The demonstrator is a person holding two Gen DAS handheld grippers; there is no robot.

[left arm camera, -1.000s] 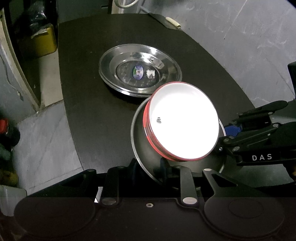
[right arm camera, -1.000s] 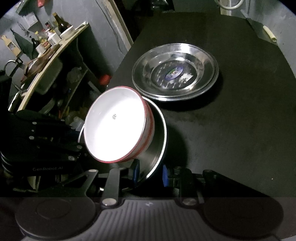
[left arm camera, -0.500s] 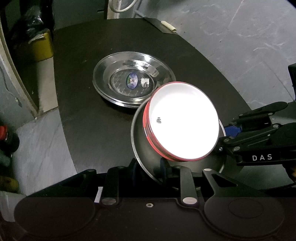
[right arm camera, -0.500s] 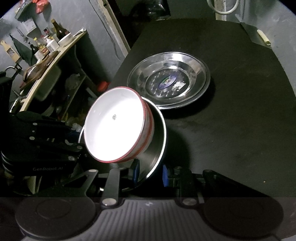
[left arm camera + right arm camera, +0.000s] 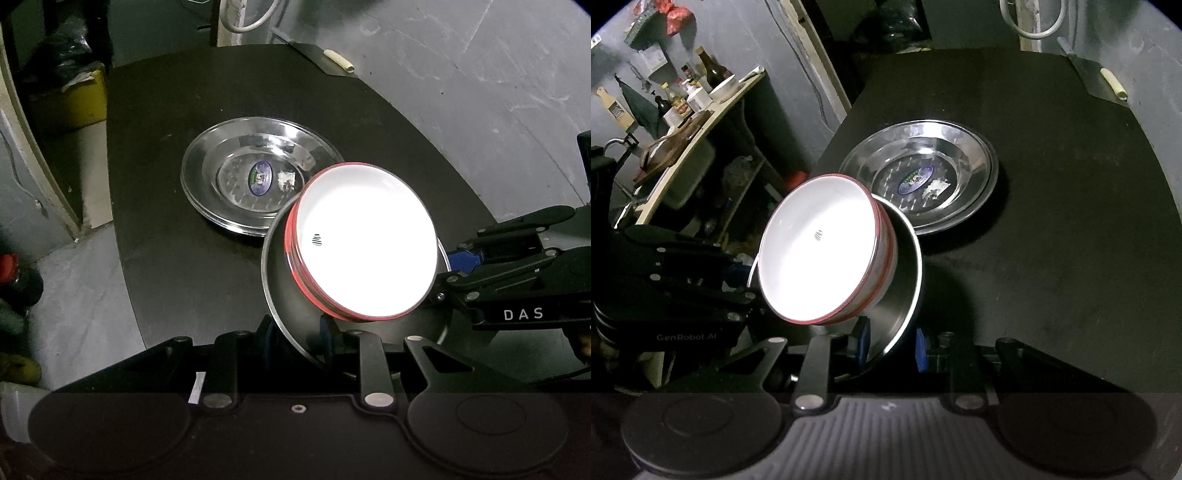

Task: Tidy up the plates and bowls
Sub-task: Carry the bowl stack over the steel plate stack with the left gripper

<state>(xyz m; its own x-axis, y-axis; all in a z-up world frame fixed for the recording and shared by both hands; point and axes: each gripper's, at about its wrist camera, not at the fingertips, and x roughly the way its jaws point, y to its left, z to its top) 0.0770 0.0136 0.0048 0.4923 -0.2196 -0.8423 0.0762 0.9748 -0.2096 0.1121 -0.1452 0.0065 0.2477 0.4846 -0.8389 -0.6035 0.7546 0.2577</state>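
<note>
One red-rimmed white bowl (image 5: 365, 243), possibly three steel plates (image 5: 258, 177), two claws (image 5: 295, 334).

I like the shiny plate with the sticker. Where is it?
The steel plate with the sticker lies on the black table, just beyond the white bowl and steel plate held in both grippers.

White bowl (image 5: 365, 243) with red rim, silver plates (image 5: 236, 173), black table (image 5: 177, 118).

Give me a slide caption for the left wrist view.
Both grippers carry a steel plate with a white bowl toward stacked plates.
</note>
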